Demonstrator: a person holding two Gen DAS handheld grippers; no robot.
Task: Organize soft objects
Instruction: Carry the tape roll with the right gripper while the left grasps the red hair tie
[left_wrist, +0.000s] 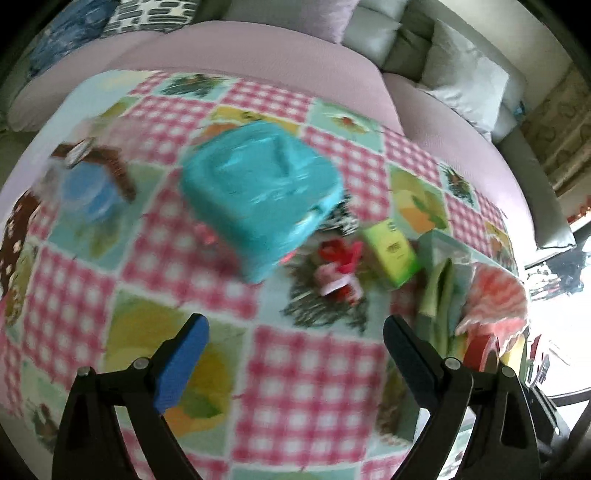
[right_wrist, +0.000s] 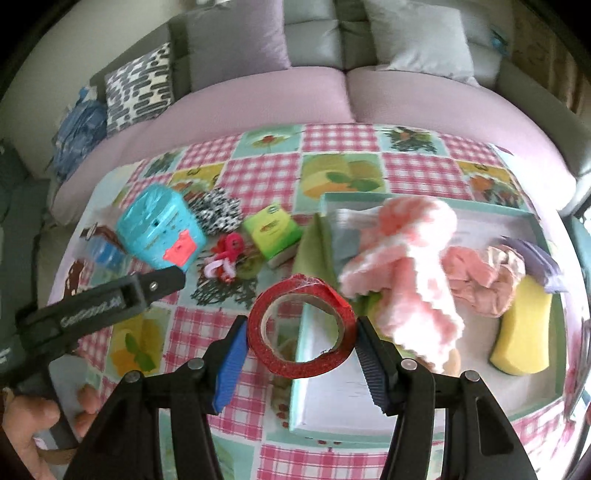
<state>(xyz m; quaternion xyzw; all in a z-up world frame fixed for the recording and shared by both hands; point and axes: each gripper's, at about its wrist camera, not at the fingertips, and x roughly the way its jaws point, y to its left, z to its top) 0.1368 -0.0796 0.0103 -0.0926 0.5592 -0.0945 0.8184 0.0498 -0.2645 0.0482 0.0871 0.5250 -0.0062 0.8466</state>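
R gripper (right_wrist: 301, 341) pinches red tape roll (right_wrist: 301, 328) btwn its pads, held above near-left edge of tray (right_wrist: 424, 406) w/ pink cloth (right_wrist: 413, 266) & yellow sponge (right_wrist: 524, 332) inside. L gripper (left_wrist: 295, 332) spread wide, empty, over checked tablecloth (left_wrist: 306, 387); teal box (left_wrist: 258, 195) far of it

A grey sofa (right_wrist: 314, 48) with pink seat covers (right_wrist: 406, 96) runs along the 12 o'clock side. A patterned black-and-white cushion (right_wrist: 138, 86) leans at 10 o'clock, plain grey cushions (right_wrist: 417, 37) at 1 o'clock. The surface has a checked pink patchwork cloth (right_wrist: 266, 177). Strong daylight (left_wrist: 565, 332) enters at 3 o'clock.
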